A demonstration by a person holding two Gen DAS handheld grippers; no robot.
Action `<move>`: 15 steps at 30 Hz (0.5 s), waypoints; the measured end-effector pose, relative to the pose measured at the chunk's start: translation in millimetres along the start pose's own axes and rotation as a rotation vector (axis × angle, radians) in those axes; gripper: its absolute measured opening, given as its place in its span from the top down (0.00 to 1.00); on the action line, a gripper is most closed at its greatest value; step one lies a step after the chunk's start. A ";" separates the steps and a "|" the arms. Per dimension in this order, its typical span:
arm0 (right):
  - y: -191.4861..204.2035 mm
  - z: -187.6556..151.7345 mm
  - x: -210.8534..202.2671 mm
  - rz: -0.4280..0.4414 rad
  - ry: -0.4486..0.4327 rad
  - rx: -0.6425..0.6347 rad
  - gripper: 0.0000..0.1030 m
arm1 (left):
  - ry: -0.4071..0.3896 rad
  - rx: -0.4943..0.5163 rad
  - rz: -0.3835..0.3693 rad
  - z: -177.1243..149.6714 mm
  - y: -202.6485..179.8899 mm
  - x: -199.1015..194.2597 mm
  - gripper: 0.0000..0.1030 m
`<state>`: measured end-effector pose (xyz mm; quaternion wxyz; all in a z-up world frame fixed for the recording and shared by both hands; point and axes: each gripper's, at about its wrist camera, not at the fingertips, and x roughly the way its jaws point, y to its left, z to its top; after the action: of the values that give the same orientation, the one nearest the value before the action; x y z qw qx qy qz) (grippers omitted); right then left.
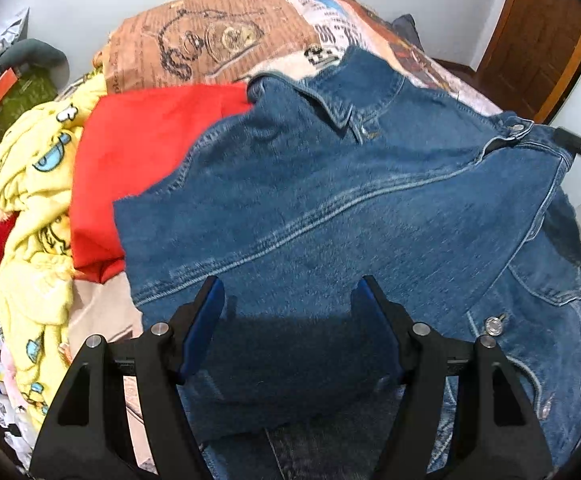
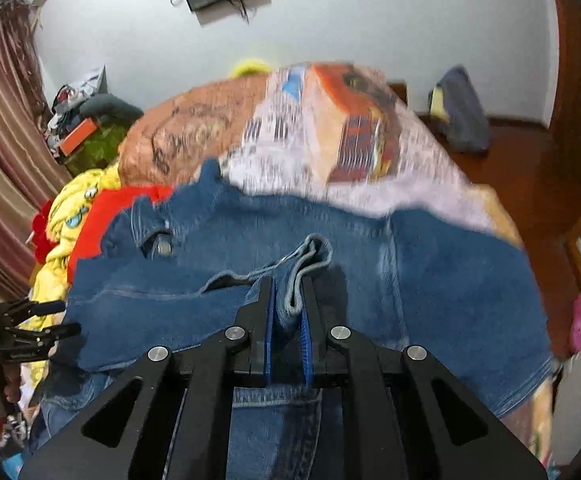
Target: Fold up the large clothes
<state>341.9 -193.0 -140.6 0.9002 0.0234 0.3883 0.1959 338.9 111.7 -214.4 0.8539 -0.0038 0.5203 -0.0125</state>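
Your bed [image 1: 218, 36] carries a printed cover with cartoon drawings and newspaper-style blocks of text; the lettering is too blurred to read. The far half of the cover lies bare in both views. The bed's right edge drops to a wood floor [image 2: 530, 184].

Your jacket [image 1: 350, 208], blue denim, lies spread over the near half of the bed. Its collar points toward the far end. Its left edge overlaps a red garment [image 1: 138, 152]. Its right edge runs along the bed's right side. Metal buttons show; no label is visible on it.

A yellow garment [image 1: 30, 208] with cartoon faces is heaped along the bed's left edge, touching the red garment. A dark pillow [image 2: 460, 108] sits on the floor near the far wall.

Your left tongs [image 1: 288, 300] hover above the jacket's near portion with the jaws spread wide and nothing between them. In the right wrist view they appear at the far left, beside the jacket's left edge.

Your right tongs [image 2: 286, 300] are clamped on a bunched fold of the jacket, a hem edge standing up between the blue pads [image 2: 267, 336].
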 end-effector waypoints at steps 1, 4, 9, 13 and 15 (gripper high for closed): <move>0.1 2.1 -4.5 -0.022 -0.023 -0.012 0.96 | -0.007 0.000 0.002 0.7 -0.1 -2.5 0.34; -11.1 10.1 -16.2 -0.028 -0.037 -0.001 0.96 | -0.008 -0.001 0.001 2.7 -0.4 -2.3 0.34; -30.4 -8.3 0.8 -0.083 0.077 0.015 0.96 | 0.025 -0.009 -0.008 -3.1 -2.4 10.4 0.34; -45.1 -26.4 14.2 -0.021 0.174 0.098 0.94 | 0.060 -0.004 -0.017 -10.3 -4.2 24.4 0.32; -48.3 -30.5 23.4 0.027 0.230 0.154 0.83 | 0.049 -0.013 -0.001 -11.9 -2.9 25.9 0.23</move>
<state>351.0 -232.2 -187.3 0.8425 0.0749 0.5025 0.1792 340.2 108.3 -242.9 0.8408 -0.0094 0.5412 -0.0096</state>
